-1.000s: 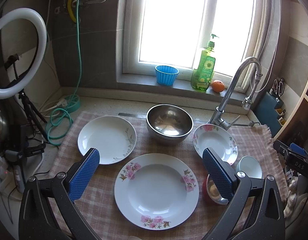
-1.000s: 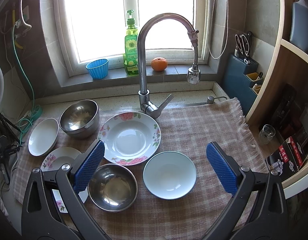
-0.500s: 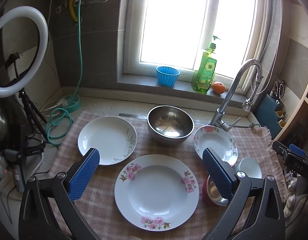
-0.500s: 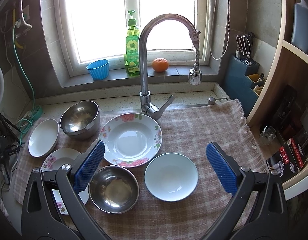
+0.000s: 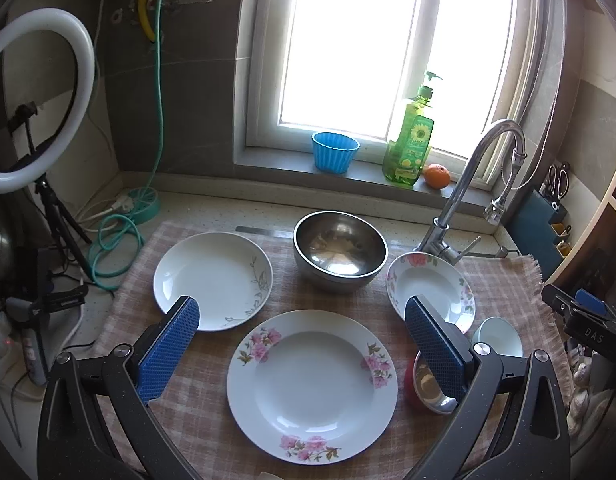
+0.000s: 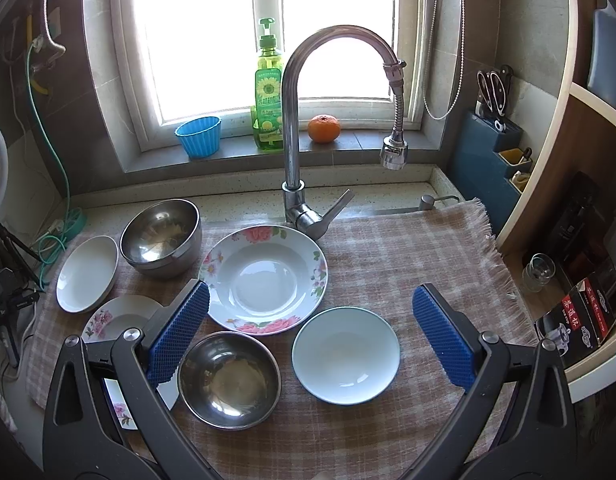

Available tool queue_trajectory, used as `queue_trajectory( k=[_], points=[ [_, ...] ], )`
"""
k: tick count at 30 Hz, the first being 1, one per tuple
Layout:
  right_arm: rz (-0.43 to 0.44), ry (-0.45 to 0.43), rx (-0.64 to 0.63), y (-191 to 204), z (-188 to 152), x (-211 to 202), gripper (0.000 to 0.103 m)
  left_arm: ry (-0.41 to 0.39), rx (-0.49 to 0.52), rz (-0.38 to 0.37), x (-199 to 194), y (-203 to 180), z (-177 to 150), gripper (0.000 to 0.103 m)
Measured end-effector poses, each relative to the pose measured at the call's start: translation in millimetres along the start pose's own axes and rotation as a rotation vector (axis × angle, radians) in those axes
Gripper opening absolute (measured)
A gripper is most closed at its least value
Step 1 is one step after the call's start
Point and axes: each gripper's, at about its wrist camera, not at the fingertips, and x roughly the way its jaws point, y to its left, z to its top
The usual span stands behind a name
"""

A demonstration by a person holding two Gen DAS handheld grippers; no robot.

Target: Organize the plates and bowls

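My left gripper (image 5: 304, 320) is open and empty above a large pink-flowered plate (image 5: 311, 384). Behind it lie a plain white plate (image 5: 212, 280), a big steel bowl (image 5: 339, 250) and a deep flowered plate (image 5: 429, 286). My right gripper (image 6: 311, 304) is open and empty, hovering over the deep flowered plate (image 6: 264, 278), a small steel bowl (image 6: 229, 379) and a pale white bowl (image 6: 345, 354). The big steel bowl (image 6: 160, 236), white plate (image 6: 87, 273) and large flowered plate (image 6: 116, 316) sit at the left in the right wrist view.
All dishes rest on a checked cloth (image 6: 407, 256). A tall tap (image 6: 296, 128) stands behind the plates. The sill holds a blue cup (image 6: 199, 136), soap bottle (image 6: 268, 96) and orange (image 6: 323, 128). A ring light (image 5: 40, 96) and cables stand left; shelves (image 6: 567, 216) rise right.
Both grippers have drifted very slightly; the views shift a little. No dish has moved and both grippers stay open.
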Motion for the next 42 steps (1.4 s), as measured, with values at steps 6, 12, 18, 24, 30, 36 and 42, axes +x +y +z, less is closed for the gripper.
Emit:
queue_trajectory(
  k=[6,12,18,24,30,36,42],
  points=[
    [0.003,0.004,-0.001,2,1,3,0.103,0.011,-0.005,-0.005,3,1,-2,0.102],
    [0.054,0.027,-0.008,5,-8,10,0.103,0.037,-0.013,-0.009,8,8,-7,0.102],
    [0.149,0.046,-0.006,8,-17,14,0.103,0.081,-0.061,-0.024,16,22,-18,0.095],
    [0.262,0.089,-0.042,26,-22,23,0.087,0.126,-0.09,-0.044,19,32,-31,0.085],
    [0.358,0.121,-0.118,54,-30,36,0.075,0.177,-0.146,-0.065,24,49,-45,0.071],
    [0.462,0.241,-0.188,87,-33,72,0.059,0.262,-0.213,-0.093,38,62,-66,0.058],
    [0.524,0.346,-0.227,109,-26,107,0.051,0.338,-0.274,-0.1,55,72,-84,0.051]
  ],
)
